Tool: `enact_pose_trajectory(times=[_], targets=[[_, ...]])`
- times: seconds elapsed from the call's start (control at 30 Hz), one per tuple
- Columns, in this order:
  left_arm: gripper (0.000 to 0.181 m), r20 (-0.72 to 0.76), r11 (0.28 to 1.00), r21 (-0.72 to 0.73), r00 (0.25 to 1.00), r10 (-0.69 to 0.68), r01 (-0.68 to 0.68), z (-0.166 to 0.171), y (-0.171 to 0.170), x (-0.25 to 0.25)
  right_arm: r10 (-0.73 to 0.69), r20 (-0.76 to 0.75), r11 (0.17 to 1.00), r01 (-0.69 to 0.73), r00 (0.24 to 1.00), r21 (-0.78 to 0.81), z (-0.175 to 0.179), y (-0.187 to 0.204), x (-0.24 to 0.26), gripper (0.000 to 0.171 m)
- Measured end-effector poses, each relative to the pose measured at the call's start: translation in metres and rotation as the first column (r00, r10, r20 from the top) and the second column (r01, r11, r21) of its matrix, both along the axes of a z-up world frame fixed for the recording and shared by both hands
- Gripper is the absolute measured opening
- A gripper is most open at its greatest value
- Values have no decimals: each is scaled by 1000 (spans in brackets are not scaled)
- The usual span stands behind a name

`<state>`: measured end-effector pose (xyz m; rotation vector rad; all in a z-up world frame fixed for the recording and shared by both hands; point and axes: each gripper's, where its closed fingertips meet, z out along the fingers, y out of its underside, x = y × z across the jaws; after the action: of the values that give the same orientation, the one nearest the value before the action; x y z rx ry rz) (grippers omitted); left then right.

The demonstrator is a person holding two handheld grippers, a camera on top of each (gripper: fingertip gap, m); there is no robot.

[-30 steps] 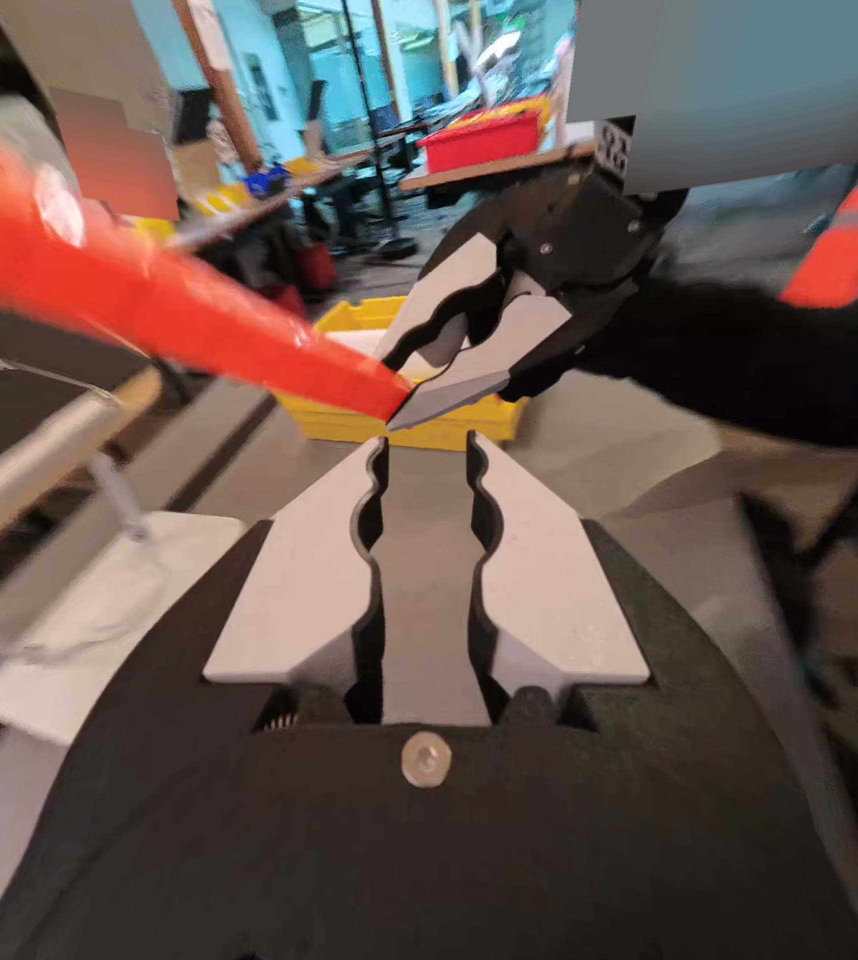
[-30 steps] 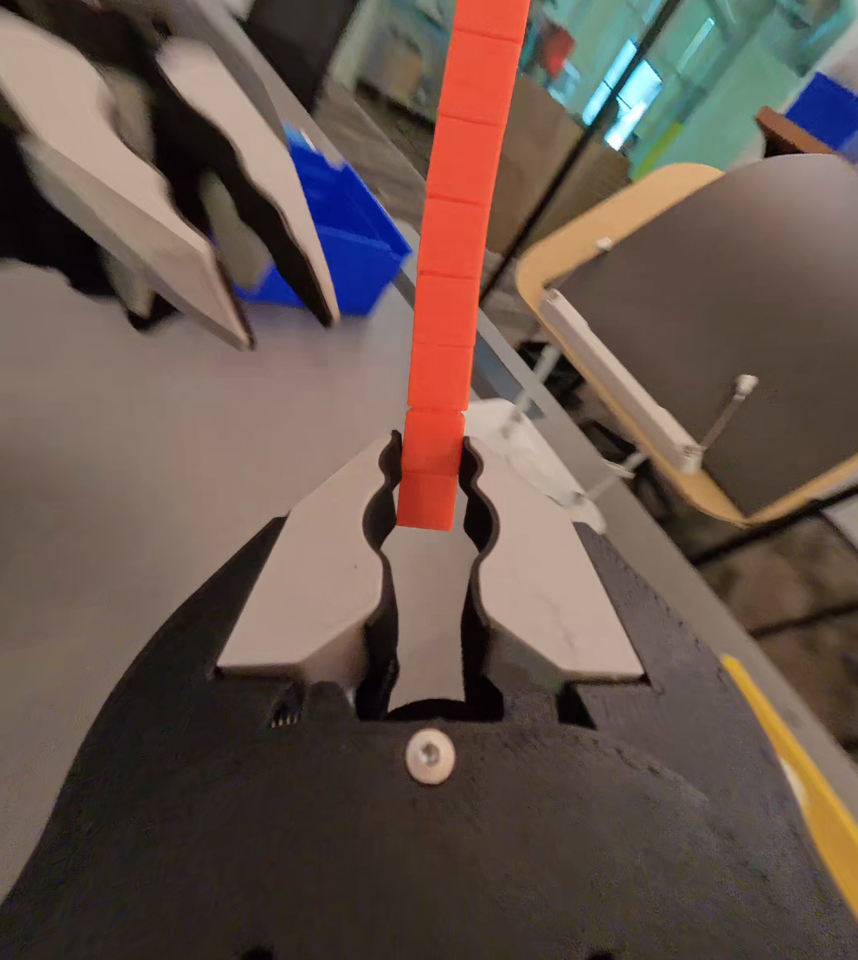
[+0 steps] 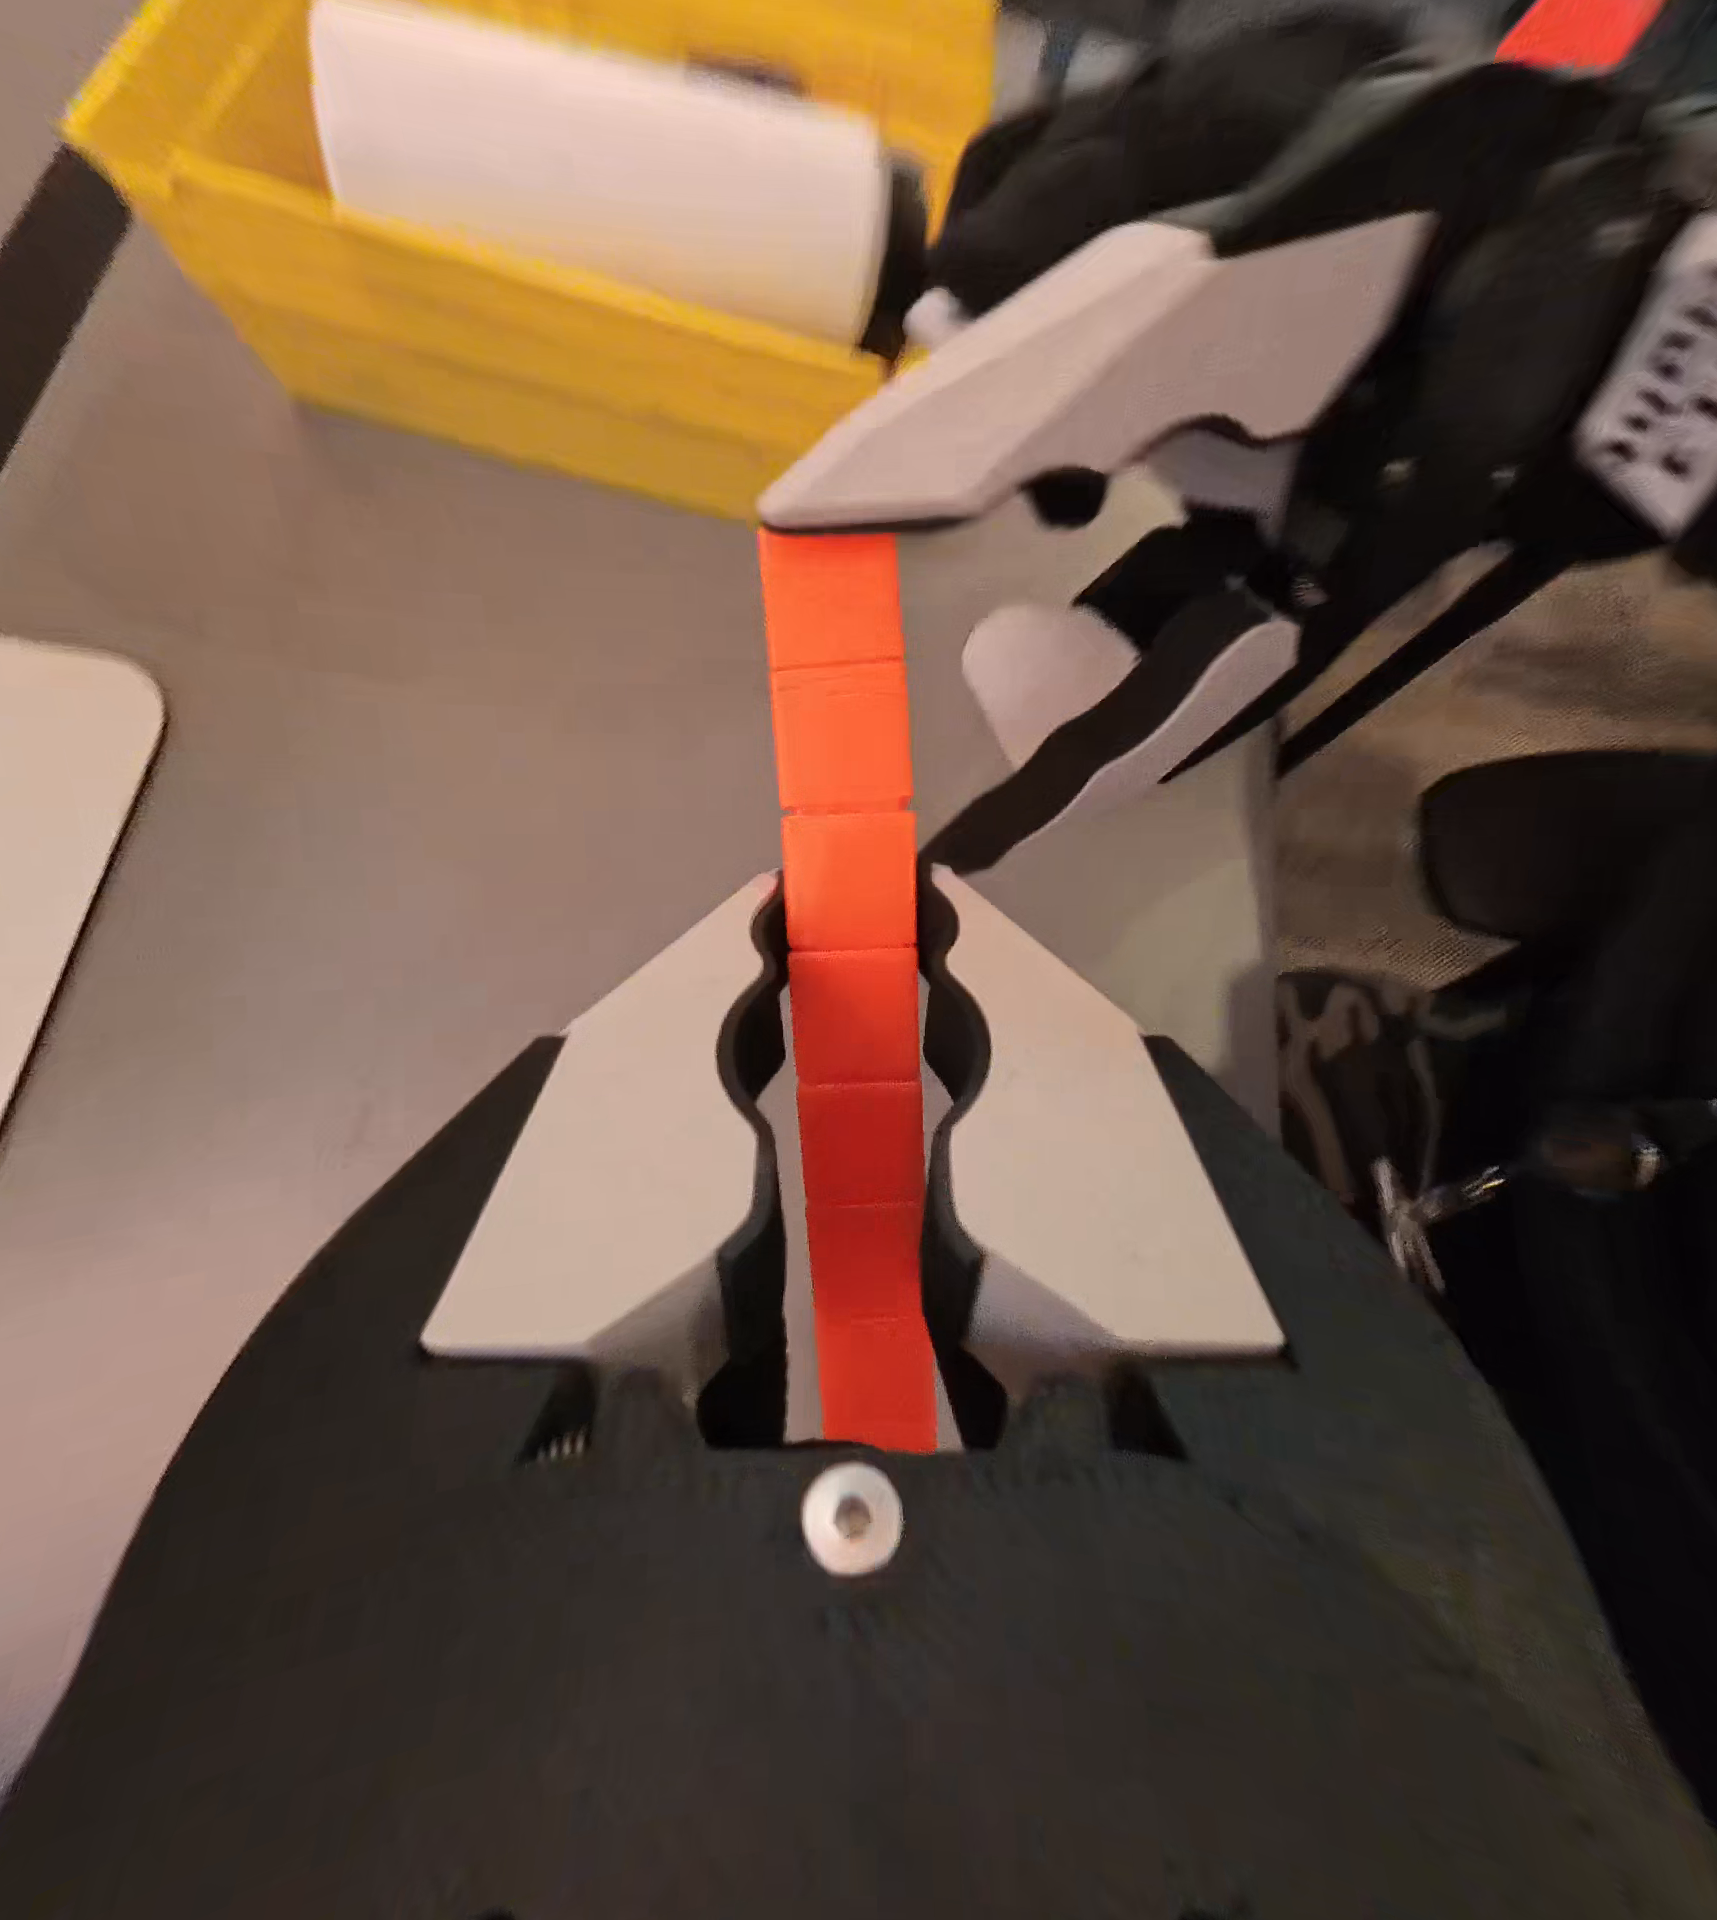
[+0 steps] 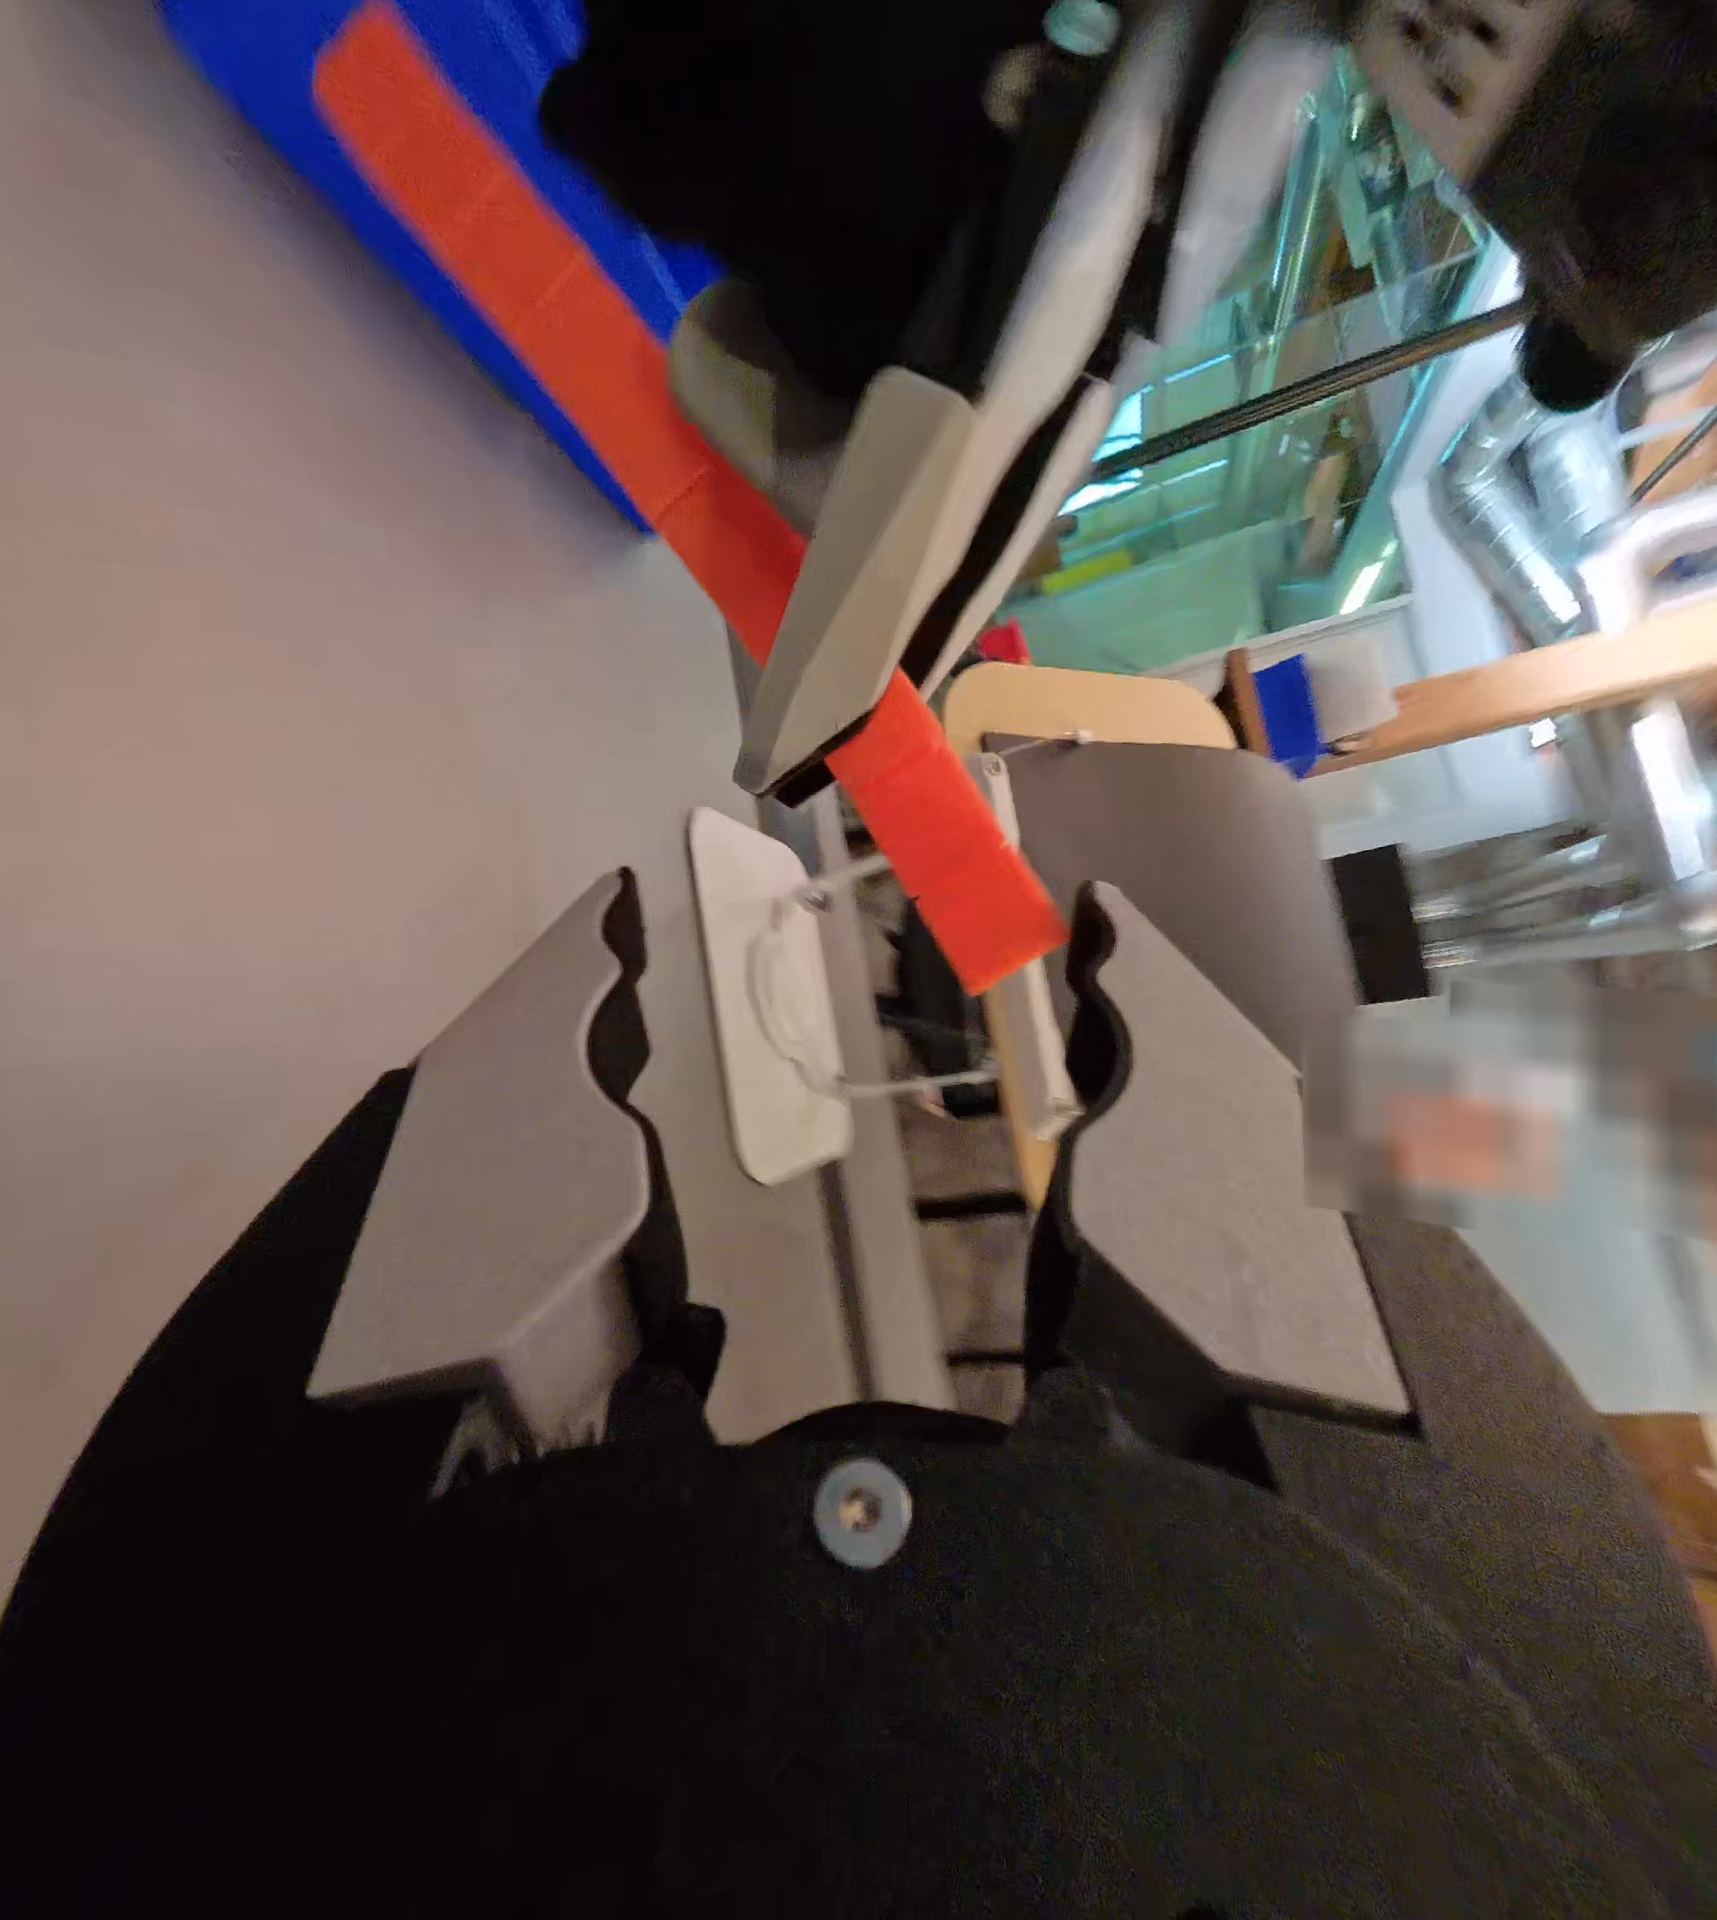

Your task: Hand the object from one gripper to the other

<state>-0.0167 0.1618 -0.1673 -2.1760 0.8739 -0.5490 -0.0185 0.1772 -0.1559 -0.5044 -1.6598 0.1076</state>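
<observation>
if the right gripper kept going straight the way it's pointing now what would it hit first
Most likely the orange segmented strip: its free end hangs just ahead of the open right gripper, near its right-side finger. The left gripper, shut on the strip, sits just beyond. Depth is unclear, so the strip may be slightly off the centre line.

yellow bin (image 3: 480, 343) holding white roll (image 3: 594, 166), blue bin (image 4: 563, 343), grey tabletop (image 3: 366, 727)

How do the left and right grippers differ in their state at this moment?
The left gripper is shut on the orange segmented strip, while the right gripper stands open and holds nothing. The strip runs deep between the left gripper's fingers; at the right gripper only its free end reaches the fingertips. Both have grey fingers on black bodies.
</observation>
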Motion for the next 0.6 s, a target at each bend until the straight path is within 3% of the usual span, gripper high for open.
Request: enact_pose_trajectory(times=[0.07,0.13,0.27,0.37,0.6], targets=[[20,102,1000,17,995,-5,4,7,2,0,47,-35,972,-54,998,-228,8,-1,3,86],[20,177,995,73,981,-83,71,14,-2,6,96,-121,902,-138,988,-409,26,-4,9,81],[20,151,978,185,981,-122,93,16,2,9,182,-268,617,-322,946,-718,51,-13,17,53],[20,114,956,266,980,-161,126,21,2,15,195,-309,471,-365,931,-803,54,-12,16,48],[20,64,922,332,971,-231,198,19,-2,30,274,-385,252,-452,882,-856,58,-27,12,21]])
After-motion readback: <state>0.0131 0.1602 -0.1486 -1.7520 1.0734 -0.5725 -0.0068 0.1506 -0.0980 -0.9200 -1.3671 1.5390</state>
